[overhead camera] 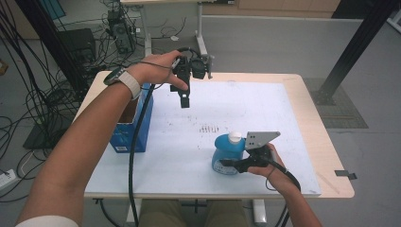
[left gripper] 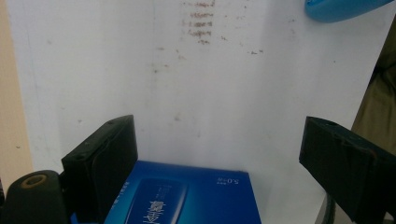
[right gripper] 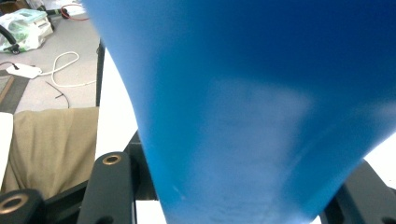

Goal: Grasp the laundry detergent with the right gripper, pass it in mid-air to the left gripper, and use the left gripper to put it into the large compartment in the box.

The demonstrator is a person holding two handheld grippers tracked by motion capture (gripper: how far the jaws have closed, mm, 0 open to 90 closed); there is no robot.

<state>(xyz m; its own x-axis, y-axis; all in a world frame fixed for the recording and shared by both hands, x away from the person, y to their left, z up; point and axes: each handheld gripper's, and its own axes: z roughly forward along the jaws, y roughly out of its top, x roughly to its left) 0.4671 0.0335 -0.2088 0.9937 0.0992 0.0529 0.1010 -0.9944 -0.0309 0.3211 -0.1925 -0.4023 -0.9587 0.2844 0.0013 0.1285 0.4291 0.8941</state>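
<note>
- Gripping the bottle [overhead camera: 228,153]: the right gripper [overhead camera: 226,164] is clamping its blue body low down, jaws closed against both sides; the bottle is standing upright on the near right part of the white mat [overhead camera: 236,109], white cap [overhead camera: 235,137] up.
- In the right gripper view the bottle [right gripper: 261,107] is sitting squarely between the jaws, blue wall very close to the lens.
- The left gripper [overhead camera: 185,101] is hovering over the far left of the mat, pointing down, jaws standing wide with nothing between them; in the left gripper view bare mat [left gripper: 210,107] is showing in the gap.
- The box [overhead camera: 134,124] is sitting at the mat's left edge, open top up, just beside and below the left gripper; its blue printed face [left gripper: 187,196] is showing near the left jaw.
- Judging the step: the bottle is probably heading for the box.
- Doing it well: keeping the squeeze steady, since the rounded plastic could be slipping; lifting straight and keeping the bottle upright.
- Steadying the box with the left gripper looks sensible, since a light carton could be sliding or tipping.
- Clearing the box rim before lowering.
</note>
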